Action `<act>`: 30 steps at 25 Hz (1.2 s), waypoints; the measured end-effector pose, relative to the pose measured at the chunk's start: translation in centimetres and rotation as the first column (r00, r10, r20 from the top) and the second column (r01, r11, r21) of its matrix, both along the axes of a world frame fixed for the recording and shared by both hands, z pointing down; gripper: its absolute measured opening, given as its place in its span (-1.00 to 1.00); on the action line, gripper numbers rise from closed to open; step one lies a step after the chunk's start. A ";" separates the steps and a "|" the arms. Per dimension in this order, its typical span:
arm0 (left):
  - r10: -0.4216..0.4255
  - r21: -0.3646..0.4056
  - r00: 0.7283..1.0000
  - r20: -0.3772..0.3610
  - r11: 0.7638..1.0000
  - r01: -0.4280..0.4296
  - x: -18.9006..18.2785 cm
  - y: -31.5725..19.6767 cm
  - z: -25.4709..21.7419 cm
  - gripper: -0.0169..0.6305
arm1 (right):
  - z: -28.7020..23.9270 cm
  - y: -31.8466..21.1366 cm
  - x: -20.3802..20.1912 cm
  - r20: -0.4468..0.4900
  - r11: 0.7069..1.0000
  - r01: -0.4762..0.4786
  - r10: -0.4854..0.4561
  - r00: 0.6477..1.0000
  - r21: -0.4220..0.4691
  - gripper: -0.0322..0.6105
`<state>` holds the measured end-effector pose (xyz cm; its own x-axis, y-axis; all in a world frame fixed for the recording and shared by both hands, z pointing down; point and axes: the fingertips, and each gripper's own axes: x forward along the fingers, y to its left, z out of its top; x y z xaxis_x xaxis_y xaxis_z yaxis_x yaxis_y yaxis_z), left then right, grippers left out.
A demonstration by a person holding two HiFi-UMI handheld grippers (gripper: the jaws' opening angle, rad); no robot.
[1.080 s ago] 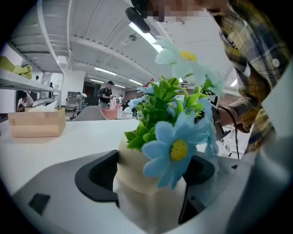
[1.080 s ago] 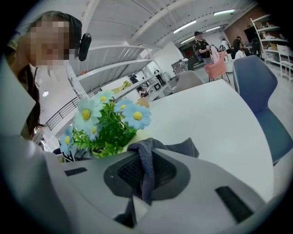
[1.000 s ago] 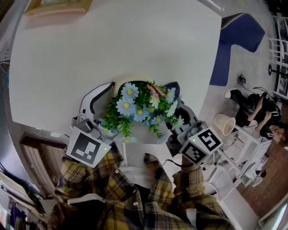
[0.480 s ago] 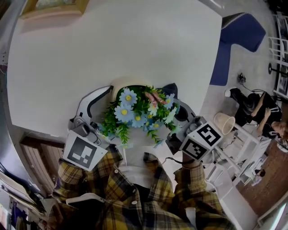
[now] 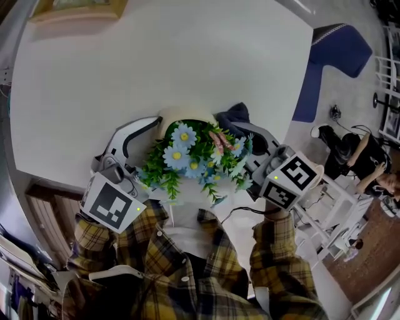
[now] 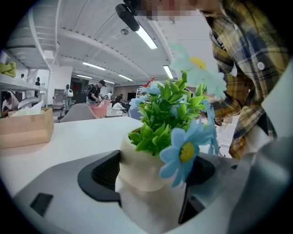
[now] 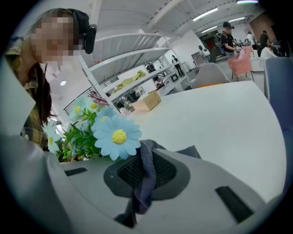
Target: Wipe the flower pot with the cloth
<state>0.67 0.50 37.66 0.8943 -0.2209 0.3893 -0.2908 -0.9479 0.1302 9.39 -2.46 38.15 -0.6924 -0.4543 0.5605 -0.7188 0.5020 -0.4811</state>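
- Plaid shirt sleeves (image 5: pixel 156 250) nearest in the head view, one behind each claw.
- 2 claws. Left claw (image 6: pixel 153 185): two dark ribbed pads closed against opposite sides of the flower pot (image 6: pixel 139 167), clamping it. Only the left gripper view shows this; in the head view foliage hides most of the pot wall.
- 1 pot: cream, matte, rounded wall, standing near the near edge of the surface (image 5: pixel 156 62).
- Plastic plant in the pot: green leaves, several pale blue daisies (image 5: pixel 183 135) with yellow centres, one pink bloom (image 5: pixel 219 139) seen from the head view only.
- Right claw (image 7: pixel 151 160): jaws pinched together on the cloth (image 7: pixel 143 192), a fold hanging down between them. The head view shows only a dark bunch just beside the pot's far right side; contact with the pot unclear.
- 1 cloth: dark blue-grey, knit texture.
- Surface: white, smooth, curved edge.
- 1 wooden box (image 5: pixel 75 9) at the far left edge.
- Blue chair (image 5: pixel 337 47) beyond the right edge.
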 end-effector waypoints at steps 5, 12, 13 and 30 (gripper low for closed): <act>0.054 -0.023 0.999 0.004 0.998 -0.054 -0.3 0.5 0.4 0.29 | 0.0 -1.0 -0.9 0.010 0.994 0.110 -0.110 0.994 -0.012 -0.86; 0.215 -0.027 0.976 0.033 0.976 -0.215 0.2 0.4 0.3 0.29 | -0.3 -3.1 -2.4 0.049 0.960 0.277 -0.275 0.960 -0.036 -0.86; 0.245 -0.027 0.969 0.037 0.969 -0.244 0.4 0.5 0.3 0.29 | -0.3 -3.3 -2.8 0.053 0.952 0.305 -0.302 0.952 -0.040 -0.86; 0.539 -0.046 0.840 0.053 0.842 -0.538 1.9 2.2 2.3 0.29 | 2.6 -3.8 -8.0 0.068 0.832 0.541 -0.537 0.841 -0.120 -0.86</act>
<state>2.57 2.69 40.01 0.8434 0.3003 0.4456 0.2562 -0.9537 0.1577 1.39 -6.23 40.76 -0.8239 0.0707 0.5622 -0.3363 0.7376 -0.5856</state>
